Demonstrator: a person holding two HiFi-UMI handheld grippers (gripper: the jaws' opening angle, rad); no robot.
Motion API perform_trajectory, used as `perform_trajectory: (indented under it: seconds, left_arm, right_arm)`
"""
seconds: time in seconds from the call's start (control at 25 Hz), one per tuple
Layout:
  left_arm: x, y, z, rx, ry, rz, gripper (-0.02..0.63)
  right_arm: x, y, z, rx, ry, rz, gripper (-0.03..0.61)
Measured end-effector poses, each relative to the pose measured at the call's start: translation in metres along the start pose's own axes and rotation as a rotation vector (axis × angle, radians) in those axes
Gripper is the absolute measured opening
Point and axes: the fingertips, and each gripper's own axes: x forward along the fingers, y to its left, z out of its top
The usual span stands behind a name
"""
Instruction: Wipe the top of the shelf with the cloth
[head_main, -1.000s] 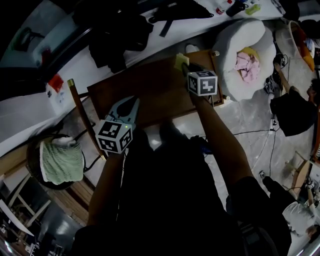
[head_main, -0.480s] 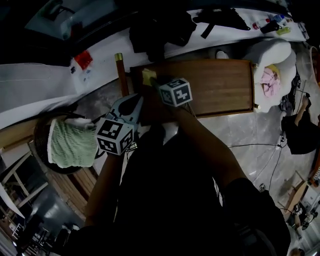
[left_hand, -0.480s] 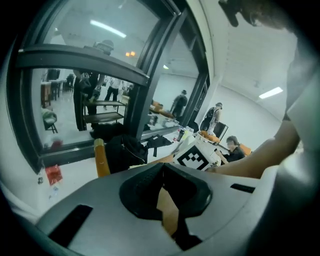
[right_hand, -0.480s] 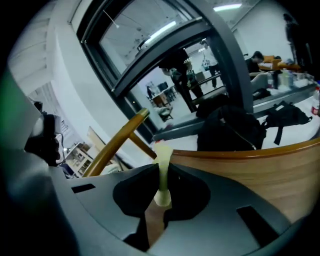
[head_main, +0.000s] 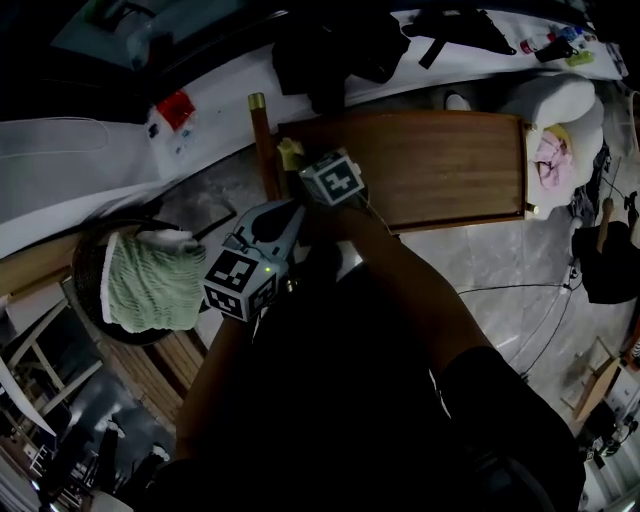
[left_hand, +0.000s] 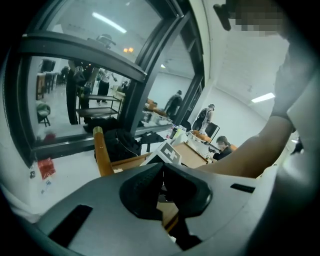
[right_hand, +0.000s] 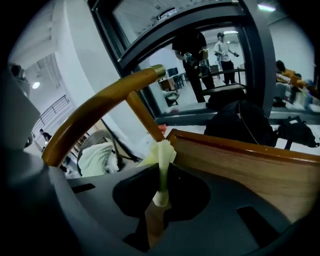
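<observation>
The right tongs (right_hand: 160, 196) pinch a soft, pale-green cloth (right_hand: 162, 159), folded thin, at the corner of the smooth brown wooden shelf (head_main: 430, 165). The left tongs (left_hand: 161, 182) are pressed together, empty.

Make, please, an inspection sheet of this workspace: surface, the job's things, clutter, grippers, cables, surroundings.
Surface: wooden shelf top, nothing lying on it.
Job's things: yellow-green cloth at the shelf's left end, beside the wooden post.
Clutter: nothing seen on the shelf top.
Grippers: right gripper shut on the cloth; left gripper shut, empty, near the shelf's left front corner.
Cables: thin cables on the floor, right of the shelf.
Surroundings: basket with a green towel at left; white cushion with pink fabric at right; dark bags on the ledge behind.
</observation>
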Motion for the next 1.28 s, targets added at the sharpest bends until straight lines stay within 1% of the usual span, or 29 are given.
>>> perform_trajectory:
  seconds: [0.12, 0.32, 0.48, 0.6, 0.8, 1.12, 1.28]
  left_arm:
    - [0.006, -0.004, 0.003, 0.008, 0.004, 0.000, 0.012]
    - [0.023, -0.009, 0.007, 0.007, 0.019, 0.030, 0.012]
    - [0.041, -0.015, 0.006, -0.006, 0.036, 0.058, 0.012]
    - [0.059, -0.026, 0.002, -0.017, 0.052, 0.061, 0.012]
    - [0.093, -0.053, 0.001, -0.026, 0.059, 0.049, 0.012]
    - [0.147, -0.095, 0.003, -0.005, 0.079, 0.011, 0.012]
    - [0.171, -0.115, 0.008, 0.008, 0.086, -0.011, 0.012]
  right_arm:
    - [-0.001, -0.004, -0.004, -0.001, 0.009, -0.009, 0.048]
    - [-0.015, -0.021, -0.013, 0.007, 0.019, -0.011, 0.048]
    - [-0.033, -0.044, -0.024, 0.030, 0.033, -0.025, 0.048]
    - [-0.050, -0.065, -0.034, 0.028, 0.046, -0.045, 0.048]
    - [-0.084, -0.108, -0.051, 0.024, 0.066, -0.080, 0.048]
    - [-0.135, -0.168, -0.071, 0.053, 0.062, -0.120, 0.049]
    - [-0.164, -0.200, -0.085, 0.067, 0.065, -0.156, 0.048]
